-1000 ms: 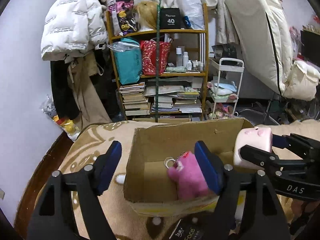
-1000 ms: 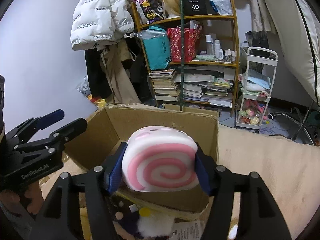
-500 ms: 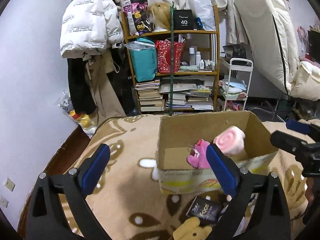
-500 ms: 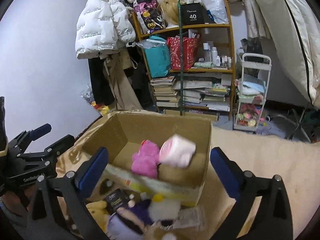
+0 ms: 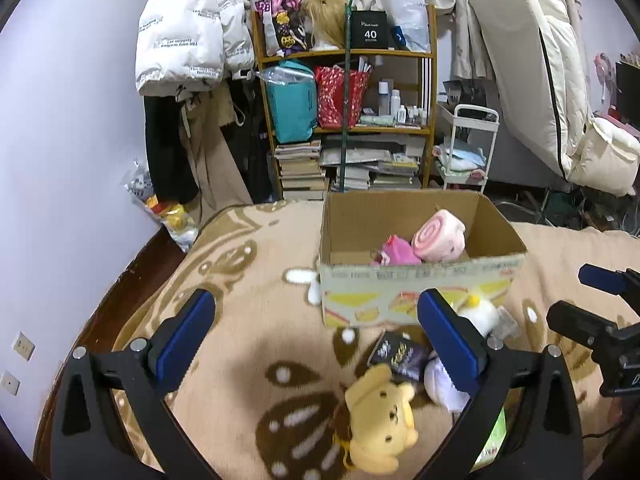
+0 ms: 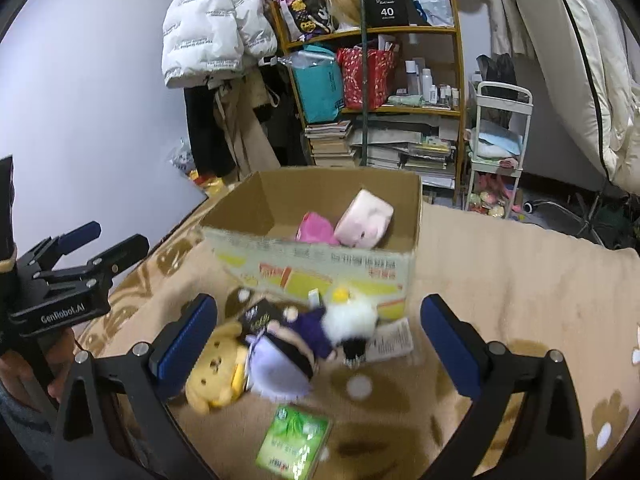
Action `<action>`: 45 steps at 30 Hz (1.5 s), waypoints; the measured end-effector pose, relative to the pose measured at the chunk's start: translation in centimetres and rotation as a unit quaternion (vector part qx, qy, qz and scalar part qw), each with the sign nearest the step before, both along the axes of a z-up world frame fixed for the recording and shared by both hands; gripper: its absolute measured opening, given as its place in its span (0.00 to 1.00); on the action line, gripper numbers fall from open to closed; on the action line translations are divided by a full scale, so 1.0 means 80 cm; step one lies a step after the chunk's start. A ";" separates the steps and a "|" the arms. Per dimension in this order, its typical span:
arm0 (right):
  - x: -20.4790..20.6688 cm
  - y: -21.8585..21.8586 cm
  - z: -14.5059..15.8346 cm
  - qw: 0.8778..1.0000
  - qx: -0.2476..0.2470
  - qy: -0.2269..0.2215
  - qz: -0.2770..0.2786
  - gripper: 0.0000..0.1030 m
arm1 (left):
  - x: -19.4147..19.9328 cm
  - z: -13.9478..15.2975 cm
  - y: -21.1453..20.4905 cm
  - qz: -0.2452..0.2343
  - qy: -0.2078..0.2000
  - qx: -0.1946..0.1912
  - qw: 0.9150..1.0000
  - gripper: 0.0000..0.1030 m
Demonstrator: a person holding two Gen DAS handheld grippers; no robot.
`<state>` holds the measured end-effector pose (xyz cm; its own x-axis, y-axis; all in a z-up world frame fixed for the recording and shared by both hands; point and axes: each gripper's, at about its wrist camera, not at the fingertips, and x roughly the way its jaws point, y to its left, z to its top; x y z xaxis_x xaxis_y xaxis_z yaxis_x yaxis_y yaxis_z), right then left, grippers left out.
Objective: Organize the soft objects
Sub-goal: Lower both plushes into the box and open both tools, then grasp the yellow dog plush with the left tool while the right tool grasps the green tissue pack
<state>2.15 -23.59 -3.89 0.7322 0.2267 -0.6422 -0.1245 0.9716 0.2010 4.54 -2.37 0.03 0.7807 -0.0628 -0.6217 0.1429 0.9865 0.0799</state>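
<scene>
An open cardboard box (image 5: pixel 420 292) stands on the beige patterned blanket. Inside lie a pink swirl roll plush (image 5: pixel 438 238) and a pink plush (image 5: pixel 394 252). In front of the box lie a yellow bear plush (image 5: pixel 380 420), a purple doll (image 6: pixel 280 356), a white fluffy plush (image 6: pixel 352 316) and a dark packet (image 5: pixel 396 354). My left gripper (image 5: pixel 314 304) hangs above the blanket to the box's near left; its jaws are opening and hold nothing. My right gripper (image 6: pixel 318 312) is open and empty, hanging over the pile of toys.
A green packet (image 6: pixel 294 440) and a white card (image 6: pixel 394 340) lie near the toys. Beyond the bed stand a crowded bookshelf (image 5: pixel 348 120), hanging coats (image 5: pixel 180 40), a white cart (image 5: pixel 468 148) and a leaning mattress (image 5: pixel 532 80). The blanket (image 6: pixel 520 280) stretches right of the box.
My right gripper has opened and the swirl roll plush has dropped into the box. Both grippers have pulled back from the box and opened wide, bringing the toys in front into view.
</scene>
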 end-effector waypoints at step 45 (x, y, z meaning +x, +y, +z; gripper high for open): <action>0.003 0.047 -0.125 0.980 -0.047 0.193 0.019 1.00 | 0.035 -0.138 -0.021 -0.028 0.265 0.016 0.964 0.97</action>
